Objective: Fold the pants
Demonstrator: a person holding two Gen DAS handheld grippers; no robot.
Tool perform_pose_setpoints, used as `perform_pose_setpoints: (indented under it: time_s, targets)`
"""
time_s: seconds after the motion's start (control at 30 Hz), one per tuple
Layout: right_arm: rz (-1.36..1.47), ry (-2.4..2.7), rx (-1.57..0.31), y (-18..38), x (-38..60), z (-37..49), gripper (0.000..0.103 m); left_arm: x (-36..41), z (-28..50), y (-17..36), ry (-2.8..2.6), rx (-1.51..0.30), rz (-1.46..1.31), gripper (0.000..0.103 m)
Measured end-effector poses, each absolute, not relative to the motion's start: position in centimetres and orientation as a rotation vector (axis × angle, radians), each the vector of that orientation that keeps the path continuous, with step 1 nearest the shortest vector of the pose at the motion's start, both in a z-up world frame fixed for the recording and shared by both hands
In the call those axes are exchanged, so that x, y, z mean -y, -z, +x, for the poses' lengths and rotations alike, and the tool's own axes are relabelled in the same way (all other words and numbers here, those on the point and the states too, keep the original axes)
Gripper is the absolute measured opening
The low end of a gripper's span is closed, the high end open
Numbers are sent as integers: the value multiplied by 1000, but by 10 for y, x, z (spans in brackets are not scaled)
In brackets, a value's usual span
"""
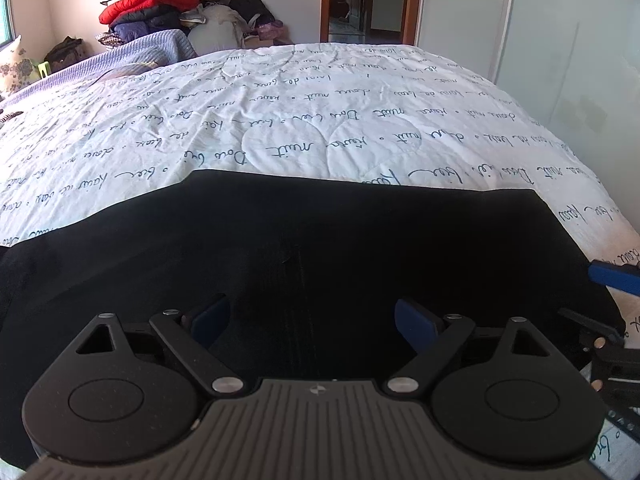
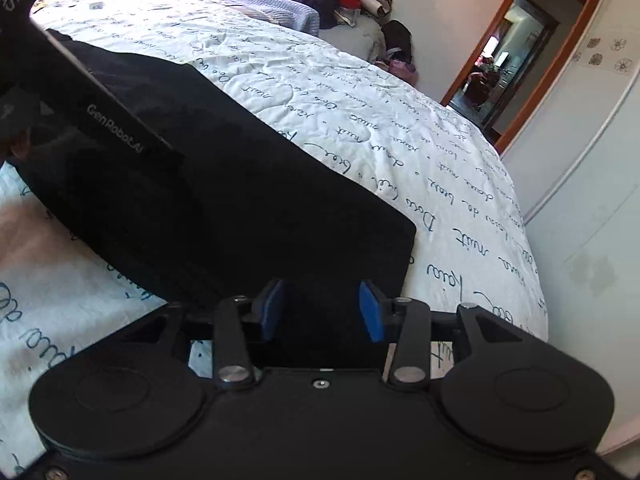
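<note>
Black pants (image 1: 320, 240) lie flat and folded on the white bedspread with blue script (image 1: 320, 120). My left gripper (image 1: 312, 320) is open, its blue pads wide apart just above the pants' near edge. My right gripper (image 2: 322, 312) is open over the pants' near right corner (image 2: 240, 208); its blue pads stand apart with black cloth seen between them, not pinched. The right gripper's blue finger shows in the left wrist view (image 1: 612, 276) at the pants' right edge. The left gripper's body (image 2: 80, 92) crosses the right wrist view's upper left.
A lilac blanket (image 1: 132, 56) lies at the bed's far left. A pile of clothes with a red jacket (image 1: 152, 4) stands behind the bed. An open doorway (image 1: 368, 0) is at the back. A pale wardrobe wall (image 1: 560, 40) runs along the bed's right side.
</note>
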State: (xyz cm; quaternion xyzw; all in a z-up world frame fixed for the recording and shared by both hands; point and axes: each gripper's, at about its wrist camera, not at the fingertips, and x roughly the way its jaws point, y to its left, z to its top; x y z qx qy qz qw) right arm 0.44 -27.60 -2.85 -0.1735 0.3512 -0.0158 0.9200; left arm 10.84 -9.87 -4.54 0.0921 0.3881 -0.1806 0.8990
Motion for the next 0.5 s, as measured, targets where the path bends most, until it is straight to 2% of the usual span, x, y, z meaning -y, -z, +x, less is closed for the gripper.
perform_pose_setpoints:
  time_s: [0.07,0.1,0.13,0.23,0.3,0.5]
  targets:
    - [-296,42,-667,12,270,-7,44,90,105,43,359,-791,198,91]
    - [-252,41,-636,3,267,-13,50,85,103,42,351,-787,197,91]
    - [-209,36,-604,-5,264,-19,61,79,102,41,342,-786,193,91]
    - [-124,-2,-536,-22,246,-33,76,62,99,39,320,-788,177,91]
    - [-97,-42,-511,-25,232,-37,79,50,97,39,307,-787,172,91]
    - [-125,-59,-517,-10,196,-31,79,16,88,39,257,-788,170,91]
